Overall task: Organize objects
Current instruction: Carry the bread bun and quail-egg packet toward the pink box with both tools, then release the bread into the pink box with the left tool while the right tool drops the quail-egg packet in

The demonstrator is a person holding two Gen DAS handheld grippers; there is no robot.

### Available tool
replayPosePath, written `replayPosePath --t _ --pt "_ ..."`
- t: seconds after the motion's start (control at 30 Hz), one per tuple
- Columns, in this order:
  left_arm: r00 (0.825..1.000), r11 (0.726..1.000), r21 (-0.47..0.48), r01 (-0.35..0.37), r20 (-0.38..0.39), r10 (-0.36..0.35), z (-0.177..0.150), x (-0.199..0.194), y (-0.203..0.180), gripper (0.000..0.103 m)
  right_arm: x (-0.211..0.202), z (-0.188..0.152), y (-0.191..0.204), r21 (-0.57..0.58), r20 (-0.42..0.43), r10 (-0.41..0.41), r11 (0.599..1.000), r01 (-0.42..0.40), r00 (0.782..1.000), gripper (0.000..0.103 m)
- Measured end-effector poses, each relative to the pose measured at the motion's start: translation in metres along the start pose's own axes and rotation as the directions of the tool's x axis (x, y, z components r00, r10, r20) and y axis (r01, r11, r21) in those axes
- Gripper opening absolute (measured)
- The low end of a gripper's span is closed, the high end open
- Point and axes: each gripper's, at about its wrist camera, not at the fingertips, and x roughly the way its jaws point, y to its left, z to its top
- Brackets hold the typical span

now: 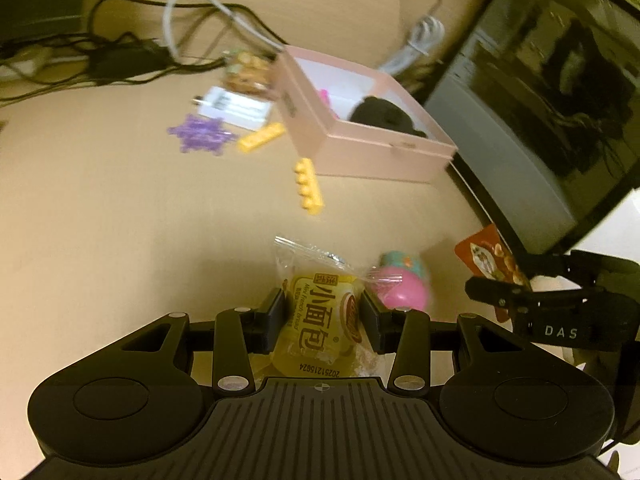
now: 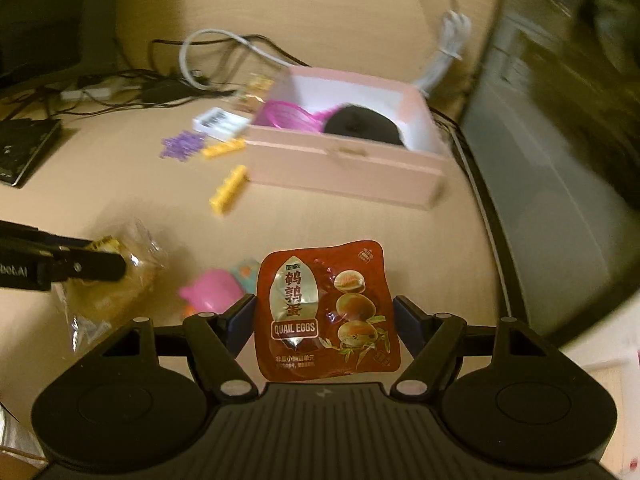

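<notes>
My left gripper [image 1: 322, 312] is shut on a yellow mini French bread packet [image 1: 316, 332], held above the wooden desk [image 1: 120, 220]. My right gripper [image 2: 324, 312] is shut on a red quail eggs packet [image 2: 326, 308], its pads pressing both side edges. In the right wrist view the bread packet [image 2: 116, 280] hangs at the left in the left gripper's fingers [image 2: 100, 266]. The quail eggs packet [image 1: 486, 258] also shows at the right of the left wrist view. Ahead stands an open pink box [image 1: 360, 152] [image 2: 344, 172] holding a black round object [image 2: 362, 124] and a magenta item [image 2: 284, 114].
A pink and teal egg toy [image 1: 402, 280] [image 2: 212, 292] lies below the grippers. Two yellow bricks [image 1: 308, 186] [image 1: 260, 138], a purple snowflake piece [image 1: 202, 134] and a white barcode box [image 1: 234, 110] lie left of the pink box. Cables [image 1: 120, 52] run behind; a monitor [image 1: 540, 100] stands right.
</notes>
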Motion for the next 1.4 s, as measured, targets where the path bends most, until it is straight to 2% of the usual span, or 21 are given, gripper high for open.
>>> replayPosePath --t 0.3,0.4,0.53,0.7,0.87,0.97,1.1,1.17,1.23,1.27,1.3,1.4 --pt "0.999 0.996 0.088 0.019 -0.048 -0.015 0.012 0.011 -0.034 0.046 0.002 -0.028 -0.026 0.12 0.003 -0.025 0.993 0.024 1.0 0.073" --pt "0.999 0.992 0.129 0.014 -0.047 -0.008 0.02 0.016 -0.044 0.046 -0.001 -0.033 -0.033 0.145 0.036 -0.019 0.989 0.014 0.999 0.073" --pt "1.0 0.995 0.097 0.017 -0.015 -0.016 0.043 0.017 -0.048 0.046 0.003 -0.032 -0.043 0.171 0.043 -0.025 0.985 0.017 0.999 0.073" --pt "0.996 0.992 0.125 0.004 0.092 -0.015 0.094 0.021 -0.06 0.046 -0.001 -0.028 -0.051 0.18 0.096 -0.016 0.984 -0.001 0.995 0.073" --pt "0.981 0.99 0.139 -0.036 0.195 0.008 0.158 0.046 -0.071 0.046 0.004 -0.02 -0.051 0.164 0.11 -0.002 0.986 -0.016 0.994 0.073" --pt "0.974 0.993 0.108 -0.048 0.224 0.023 0.196 0.067 -0.075 0.046 0.008 -0.014 -0.05 0.148 0.113 0.015 0.988 -0.031 0.993 0.073" --pt "0.961 1.0 0.001 -0.03 0.275 0.028 0.24 0.101 -0.078 0.046 0.009 -0.002 -0.049 0.114 0.129 0.022 0.993 -0.036 0.991 0.073" --pt "0.965 0.999 -0.051 -0.014 0.262 0.027 0.251 0.124 -0.078 0.046 0.01 0.002 -0.049 0.1 0.128 0.025 0.994 -0.038 0.992 0.073" --pt "0.983 0.997 -0.01 -0.082 0.163 0.082 0.255 0.162 -0.084 0.046 0.012 0.004 -0.05 0.089 0.121 0.023 0.995 -0.034 0.992 0.073" --pt "0.985 0.992 0.032 -0.119 0.128 0.114 0.253 0.178 -0.088 0.046 0.014 0.005 -0.051 0.085 0.115 0.021 0.996 -0.031 0.993 0.073" --pt "0.984 0.989 0.059 -0.139 0.122 0.131 0.25 0.187 -0.09 0.046 0.015 0.006 -0.052 0.083 0.11 0.018 0.996 -0.027 0.994 0.073" --pt "0.984 0.995 0.037 -0.097 0.154 0.09 0.242 0.19 -0.086 0.046 0.018 0.006 -0.057 0.09 0.102 0.012 0.996 -0.021 0.995 0.073"
